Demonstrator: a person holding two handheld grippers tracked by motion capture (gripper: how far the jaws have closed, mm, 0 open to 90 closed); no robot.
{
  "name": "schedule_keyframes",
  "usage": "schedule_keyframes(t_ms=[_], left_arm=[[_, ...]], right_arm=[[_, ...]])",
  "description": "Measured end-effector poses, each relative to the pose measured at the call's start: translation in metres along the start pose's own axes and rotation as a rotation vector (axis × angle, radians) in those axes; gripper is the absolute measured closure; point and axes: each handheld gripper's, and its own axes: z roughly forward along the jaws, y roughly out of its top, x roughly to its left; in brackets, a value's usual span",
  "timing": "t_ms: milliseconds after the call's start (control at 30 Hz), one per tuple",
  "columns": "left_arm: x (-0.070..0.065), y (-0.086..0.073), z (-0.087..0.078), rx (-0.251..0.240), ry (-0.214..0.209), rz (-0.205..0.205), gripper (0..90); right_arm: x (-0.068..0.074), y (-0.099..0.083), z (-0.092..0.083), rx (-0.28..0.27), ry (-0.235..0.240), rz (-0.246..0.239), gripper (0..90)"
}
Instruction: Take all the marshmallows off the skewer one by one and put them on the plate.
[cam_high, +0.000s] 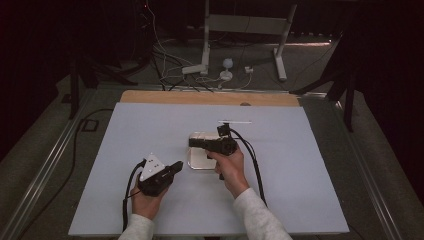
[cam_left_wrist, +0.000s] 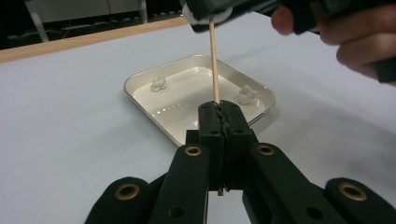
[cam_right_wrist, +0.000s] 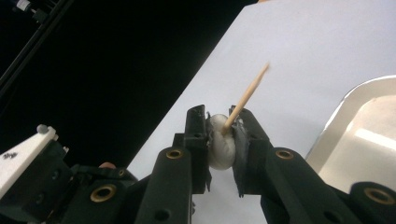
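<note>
Now I have the left gripper (cam_left_wrist: 223, 112) clamped on a wooden skewer (cam_left_wrist: 214, 65) standing upright, while the right gripper (cam_right_wrist: 223, 133) pinches a white marshmallow (cam_right_wrist: 220, 147) pierced by it, above the tray (cam_left_wrist: 140, 81) mid-desk.

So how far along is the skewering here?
Done: the left gripper is shut on a wooden skewer, held upright. In hand: the right gripper squeezes one white marshmallow-like piece, the stick's point already through it. Left: two more white pieces lie in the metal tray.

no readable text, labels, brands, numbers or signs
</note>
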Motion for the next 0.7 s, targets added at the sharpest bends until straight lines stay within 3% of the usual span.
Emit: schedule_keyframes(t_ms=[33,67,100,167,500,533,567,600,633,667,700], left_arm=[[0.001,-0.003,-0.002,-0.014,-0.018,0.000,90.0],[0.002,-0.002,-0.004,-0.032,-0.035,-0.026,90.0],[0.001,0.000,-0.004,-0.031,-0.027,-0.011,90.0],[-0.004,0.001,-0.001,-0.024,-0.033,0.013,90.0],[-0.002,0.001,-0.002,-0.025,-0.032,0.013,90.0],[-0.002,0.001,-0.002,-0.015,-0.029,0.019,90.0],[-0.002,-0.001,-0.002,0.027,-0.001,0.049,90.0],[0.000,-0.006,-0.002,0.052,0.011,0.054,90.0],[0.006,-0.010,-0.005,0.038,0.003,0.002,90.0],[0.011,-0.010,-0.008,0.008,-0.003,-0.045,90.0],[0.015,-0.008,-0.010,-0.022,-0.005,-0.073,90.0]], right_arm=[[-0.003,0.004,-0.008,-0.051,-0.032,0.009,79.1],[-0.009,0.011,-0.015,-0.058,0.005,0.053,79.0],[-0.012,0.014,-0.018,-0.042,-0.001,0.044,78.9],[-0.009,0.016,-0.023,-0.024,-0.052,-0.020,78.9],[-0.013,0.020,-0.026,-0.063,-0.053,0.003,79.0],[-0.013,0.020,-0.027,-0.065,-0.058,0.005,79.1],[-0.012,0.020,-0.028,-0.085,-0.075,0.002,79.7],[-0.014,0.023,-0.036,-0.144,-0.130,0.001,80.2],[-0.020,0.028,-0.049,-0.206,-0.120,0.045,80.5],[-0.024,0.033,-0.061,-0.228,-0.120,0.058,80.4],[-0.025,0.038,-0.069,-0.215,-0.139,0.033,80.2]])
